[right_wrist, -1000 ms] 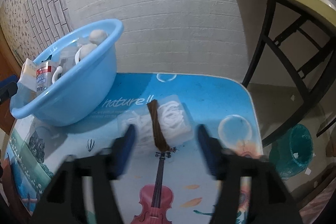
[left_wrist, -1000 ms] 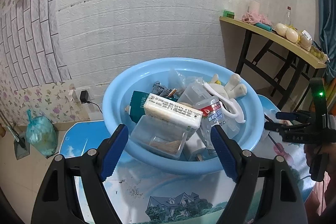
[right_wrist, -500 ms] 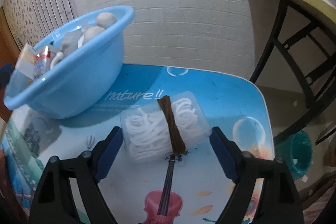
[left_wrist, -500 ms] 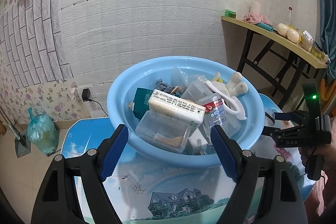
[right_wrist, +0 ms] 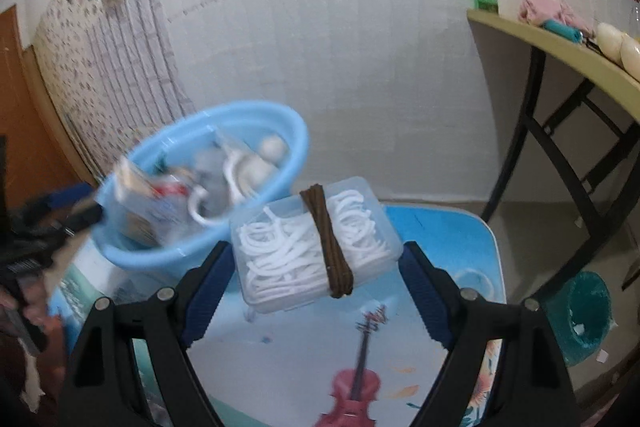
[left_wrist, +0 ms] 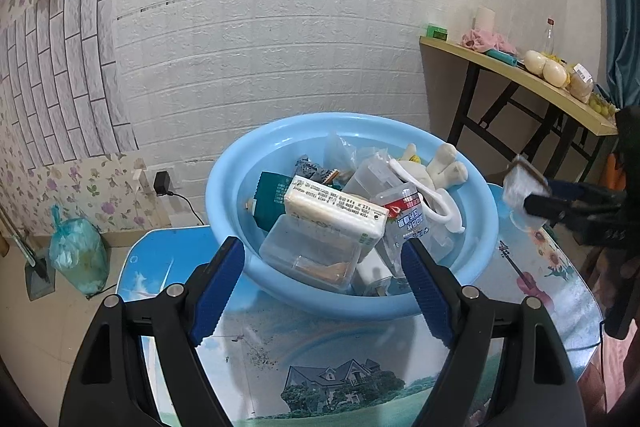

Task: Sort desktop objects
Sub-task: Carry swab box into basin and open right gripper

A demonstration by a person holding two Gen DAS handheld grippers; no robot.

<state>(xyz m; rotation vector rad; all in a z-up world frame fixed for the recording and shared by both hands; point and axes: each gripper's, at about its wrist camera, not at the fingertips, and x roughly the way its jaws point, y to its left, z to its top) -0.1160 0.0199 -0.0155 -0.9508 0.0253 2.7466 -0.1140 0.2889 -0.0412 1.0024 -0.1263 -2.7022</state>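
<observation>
On the low table (left_wrist: 360,355) w/ the printed house-and-violin top, against a white brick wall, sits a blue basin (left_wrist: 352,291) heaped w/ stuff: a clear box (left_wrist: 316,251), a white pack (left_wrist: 336,215) lying across it, a green packet (left_wrist: 272,199), a bottle (left_wrist: 404,223) w/ a red-and-blue label, a white hook (left_wrist: 440,203) and a plush toy (left_wrist: 440,167) at the far rim.

The left gripper (left_wrist: 324,279) hangs just in front of the basin's near rim, pointing down into it. Its jaws stand wide apart w/ nothing between the blue pads; they frame the clear box and bottle but touch neither.

The right gripper (right_wrist: 316,283) is clamped on a clear case (right_wrist: 316,243) of white cord, w/ a brown cord bundle (right_wrist: 328,243) wrapped round its middle. Both blue pads press the case's short ends, so the jaws are wide but gripping. The case is clear of the table, tilted, held to the right of the basin and near its rim. In the left view the same case (left_wrist: 524,187) shows at the right edge, in the blue fingers, above the tabletop beside the basin. The right view is motion-blurred, esp. the basin.

Off to the right stands a side table (left_wrist: 520,75) w/ odds and ends; a teal bin (right_wrist: 580,311) sits on the floor below, and a tied bag (left_wrist: 76,251) on the floor left.
</observation>
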